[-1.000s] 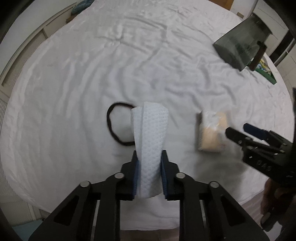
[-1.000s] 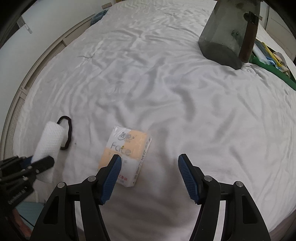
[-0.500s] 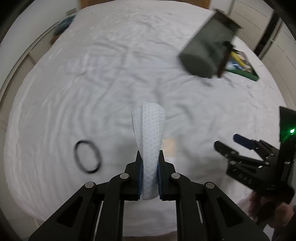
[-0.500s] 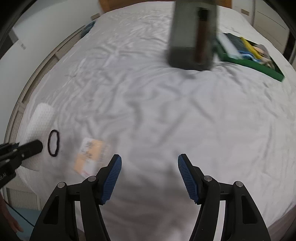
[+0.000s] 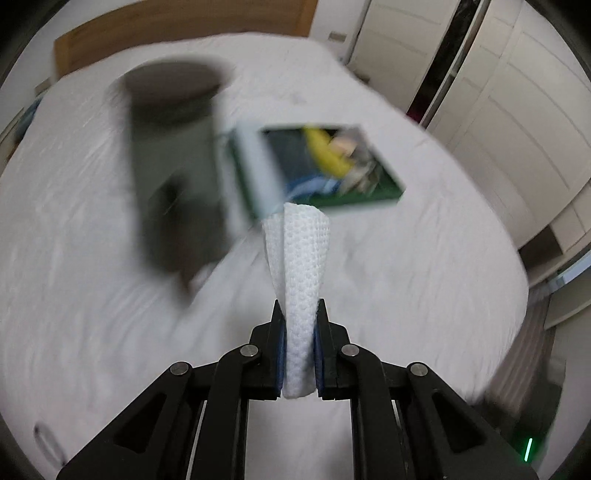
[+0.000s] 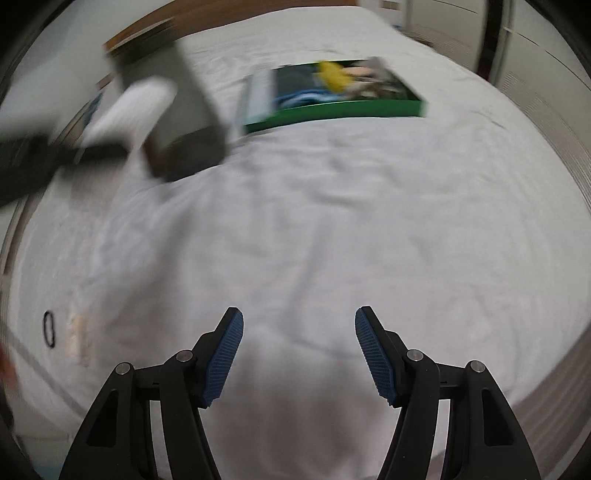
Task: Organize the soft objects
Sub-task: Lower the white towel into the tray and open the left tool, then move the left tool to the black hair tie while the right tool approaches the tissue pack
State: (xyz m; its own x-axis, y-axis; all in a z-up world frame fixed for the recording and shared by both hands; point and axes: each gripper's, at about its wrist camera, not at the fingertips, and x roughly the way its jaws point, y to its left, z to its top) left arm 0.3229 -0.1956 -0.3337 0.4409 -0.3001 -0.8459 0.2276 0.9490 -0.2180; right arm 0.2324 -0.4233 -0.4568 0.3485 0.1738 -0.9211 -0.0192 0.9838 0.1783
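My left gripper point(image 5: 299, 314) is shut on a folded white textured cloth point(image 5: 301, 266), which stands up between its blue pads above the white bed. Just beyond the cloth lies a green tray point(image 5: 384, 184) with yellow, blue and grey soft items. In the right wrist view the same cloth point(image 6: 133, 107) appears blurred at the upper left, near the green tray point(image 6: 332, 110). My right gripper point(image 6: 299, 343) stands open over bare sheet with nothing between its pads. A tissue pack point(image 6: 79, 332) and a black hair tie point(image 6: 49, 328) lie at the far left.
A tall dark grey bin point(image 5: 177, 166) stands left of the tray, also seen as the dark bin point(image 6: 192, 147). The white bed sheet point(image 6: 332, 221) spreads under both grippers. White wardrobe doors point(image 5: 498, 92) rise beyond the bed's right side. A wooden headboard point(image 5: 177, 26) is at the back.
Both grippers swept across the bed toward the bin and green tray, the left still carrying the cloth. The hair tie and tissue pack fell behind to the left.
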